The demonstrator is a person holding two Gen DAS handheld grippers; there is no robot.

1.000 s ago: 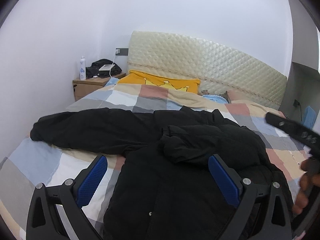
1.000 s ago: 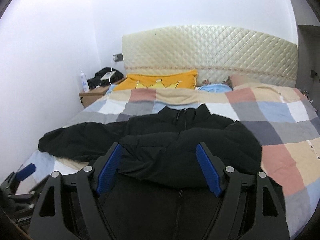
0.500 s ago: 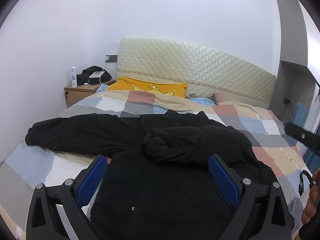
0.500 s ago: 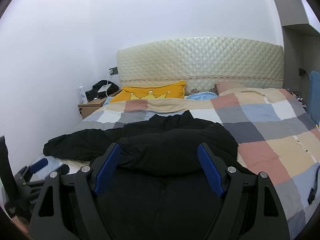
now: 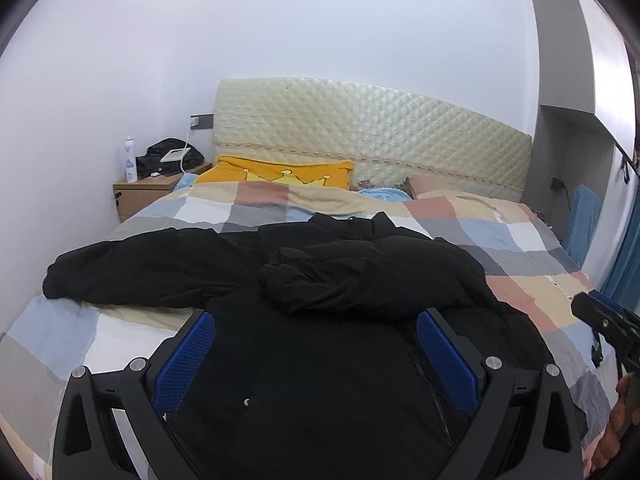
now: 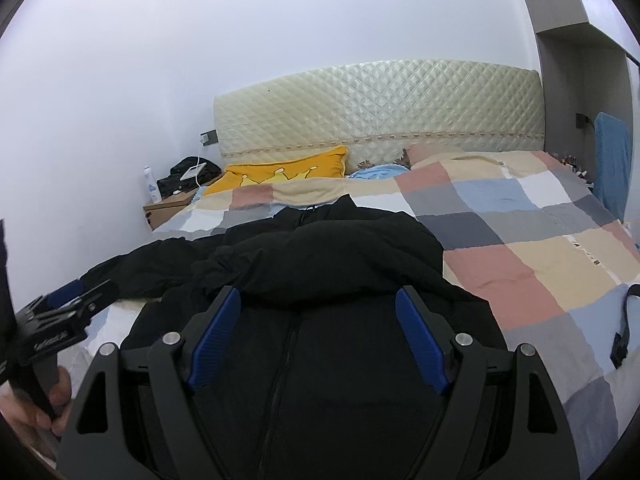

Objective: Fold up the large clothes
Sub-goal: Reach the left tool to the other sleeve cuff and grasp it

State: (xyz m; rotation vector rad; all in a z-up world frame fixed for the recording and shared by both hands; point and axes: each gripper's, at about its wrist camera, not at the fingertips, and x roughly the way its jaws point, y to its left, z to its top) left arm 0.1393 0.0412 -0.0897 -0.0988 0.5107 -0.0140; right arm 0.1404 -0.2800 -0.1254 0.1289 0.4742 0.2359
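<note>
Left claw (image 5: 316, 354) spread wide, nothing between its blue ribbed pads, hovering over the jacket (image 5: 320, 320). Right claw (image 6: 318, 334) likewise spread, empty, above the same jacket.

Jacket: black, puffy, matte, lying front-up on the bed (image 5: 520, 248), collar toward the headboard (image 5: 380, 136). One sleeve folded across the chest, the other stretched flat out toward the left edge of the bed.

Left view only: small metal snap (image 5: 247, 401) on the jacket front, folded sleeve's cuff (image 5: 276, 276) seen clearly, right claw's black body poking in at the right edge with fingers of a hand (image 5: 616, 420) under it.

Right view only: centre zipper (image 6: 286, 360) running down the front, black strap (image 6: 624, 328) lying on the quilt at right, left claw in side profile at the left edge with a hand (image 6: 36, 408) gripping its handle.

Both views: checked quilt in blue, grey, beige, pink and white, soft and slightly rumpled; cream quilted headboard with diamond stitching, glossy; orange pillow (image 5: 280, 170) with yellow crown shape; wooden nightstand (image 5: 140, 196) with a white bottle (image 5: 129, 160) and a dark bundle.
</note>
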